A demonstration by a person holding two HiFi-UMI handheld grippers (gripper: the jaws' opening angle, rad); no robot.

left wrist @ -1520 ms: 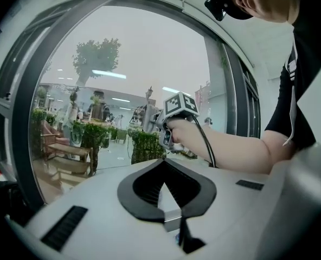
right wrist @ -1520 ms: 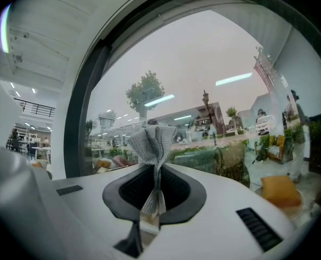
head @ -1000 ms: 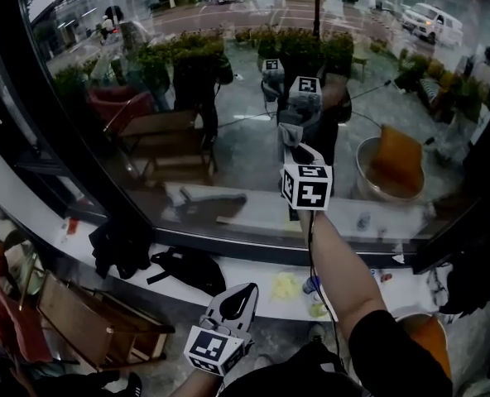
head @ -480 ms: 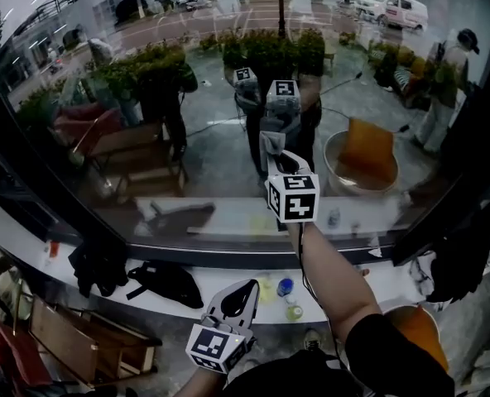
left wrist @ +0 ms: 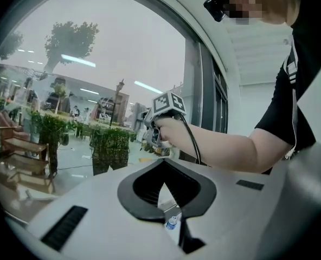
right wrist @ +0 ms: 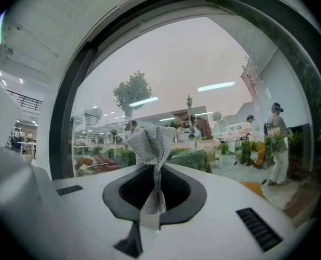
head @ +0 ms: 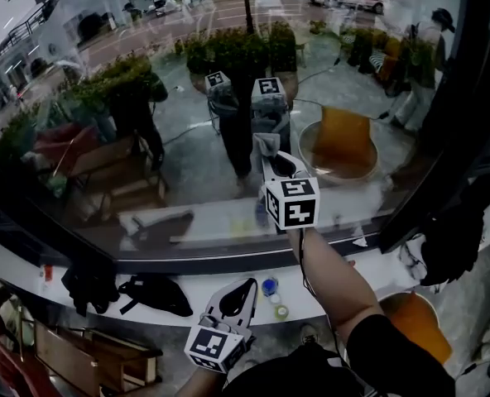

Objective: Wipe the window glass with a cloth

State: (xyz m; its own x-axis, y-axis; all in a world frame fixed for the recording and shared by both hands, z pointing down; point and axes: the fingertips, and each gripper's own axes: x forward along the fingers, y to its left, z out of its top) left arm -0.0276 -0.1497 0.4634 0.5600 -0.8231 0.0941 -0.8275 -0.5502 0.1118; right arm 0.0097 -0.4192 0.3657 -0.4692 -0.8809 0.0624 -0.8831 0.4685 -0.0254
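Observation:
The window glass (head: 187, 139) fills the upper half of the head view, with mirrored shapes on it. My right gripper (head: 270, 157) reaches up to the pane, shut on a grey knitted cloth (head: 266, 145). In the right gripper view the cloth (right wrist: 149, 142) stands up in a bunch from the closed jaws of the right gripper (right wrist: 154, 169), with the glass (right wrist: 204, 80) just beyond it. My left gripper (head: 243, 289) hangs low near my body and points up. In its own view the left gripper (left wrist: 161, 164) is shut on nothing.
A white sill (head: 353, 279) runs under the pane and carries small bottles (head: 269, 286), a black bag (head: 154, 294) and dark clothing (head: 88, 284). A black window frame (head: 431, 139) rises at the right. A wooden chair (head: 79, 358) stands at lower left.
The head view has swung, so the sill and bottles slid left and down. The right gripper stays at the glass with the cloth, shifted only slightly. The left gripper has held still.

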